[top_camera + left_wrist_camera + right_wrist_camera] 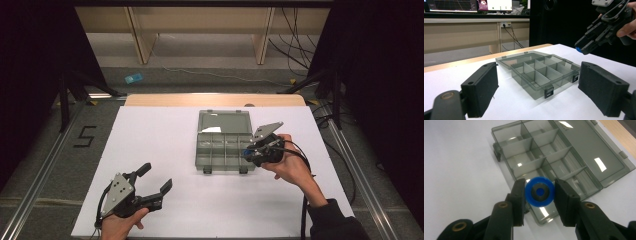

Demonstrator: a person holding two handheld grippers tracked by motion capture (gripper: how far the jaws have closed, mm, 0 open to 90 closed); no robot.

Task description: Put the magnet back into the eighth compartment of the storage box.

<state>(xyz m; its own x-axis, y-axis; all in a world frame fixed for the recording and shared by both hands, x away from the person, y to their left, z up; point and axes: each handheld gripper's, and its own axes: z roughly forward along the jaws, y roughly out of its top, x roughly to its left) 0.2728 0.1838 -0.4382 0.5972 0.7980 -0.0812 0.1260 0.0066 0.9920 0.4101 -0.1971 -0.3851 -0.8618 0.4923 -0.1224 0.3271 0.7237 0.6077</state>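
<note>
Here, a blue ring [539, 191] is clamped between the jaws of the right gripper [539, 195] above the near right corner of an open grey compartment box [223, 148], which is laid on a white sheet [160, 150] covering a wooden table [215, 100], while the left gripper [156, 179] is held wide open, with desks [200, 25] and floor cables [295, 55] seen beyond.
</note>
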